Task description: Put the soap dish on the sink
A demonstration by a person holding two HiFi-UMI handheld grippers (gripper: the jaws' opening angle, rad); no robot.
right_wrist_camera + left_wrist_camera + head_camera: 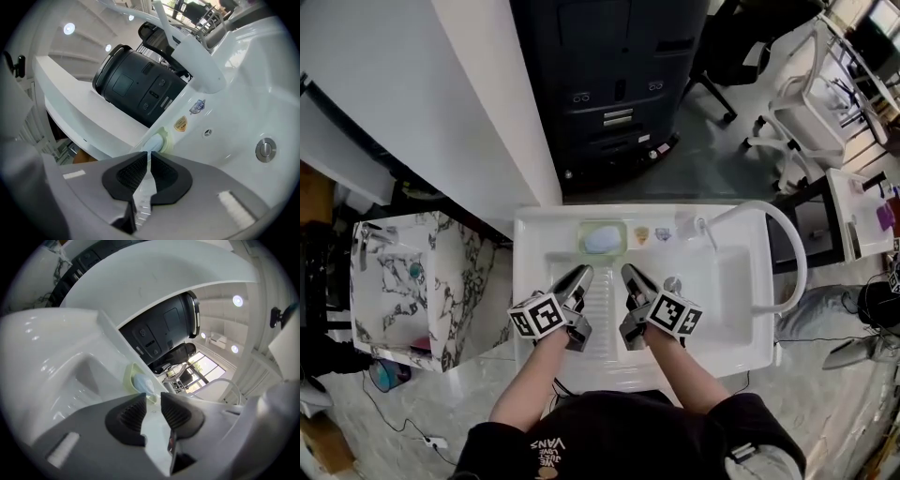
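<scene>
The pale green soap dish (602,238) holds a light blue soap and rests on the back ledge of the white sink (530,244). It also shows ahead of the jaws in the left gripper view (138,382) and the right gripper view (157,142). My left gripper (579,277) hovers over the basin just short of the dish; its jaws (153,401) stand open and empty. Beside it, my right gripper (635,277) points at the same ledge. Its jaws (150,159) are nearly together, with nothing between them.
A white curved faucet (787,244) arches over the sink's right side, and a round drain (265,149) sits in the basin. Two stickers (642,234) lie right of the dish. A black machine (614,84) stands behind the sink, a marbled cabinet (403,281) to its left.
</scene>
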